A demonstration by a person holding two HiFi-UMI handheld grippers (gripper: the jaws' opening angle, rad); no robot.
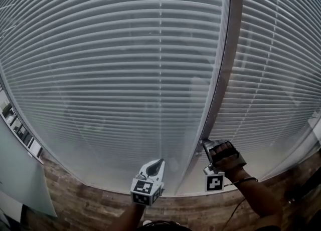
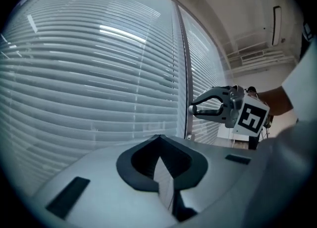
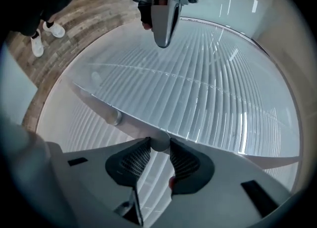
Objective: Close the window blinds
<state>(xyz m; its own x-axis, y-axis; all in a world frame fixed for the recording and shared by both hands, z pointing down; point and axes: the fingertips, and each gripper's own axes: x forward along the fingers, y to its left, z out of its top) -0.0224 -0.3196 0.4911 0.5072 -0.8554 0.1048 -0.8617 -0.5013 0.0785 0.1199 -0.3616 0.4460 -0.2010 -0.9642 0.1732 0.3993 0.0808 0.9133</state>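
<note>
Small round pale knob (image 3: 159, 141) is clamped between right gripper (image 3: 159, 145) fingers, presumably to tilt the white slatted blinds (image 1: 125, 74) shut; left gripper (image 2: 158, 137) fingers are closed together, empty.

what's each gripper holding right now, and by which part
The right gripper pinches the round knob on the window frame by its sides; the left gripper holds nothing.

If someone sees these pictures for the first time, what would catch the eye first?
The pale slatted blinds fill nearly the whole head view. Low at the right, the right gripper clamps a small round knob on the post dividing them; the left gripper, shut, hovers beside it.
</note>
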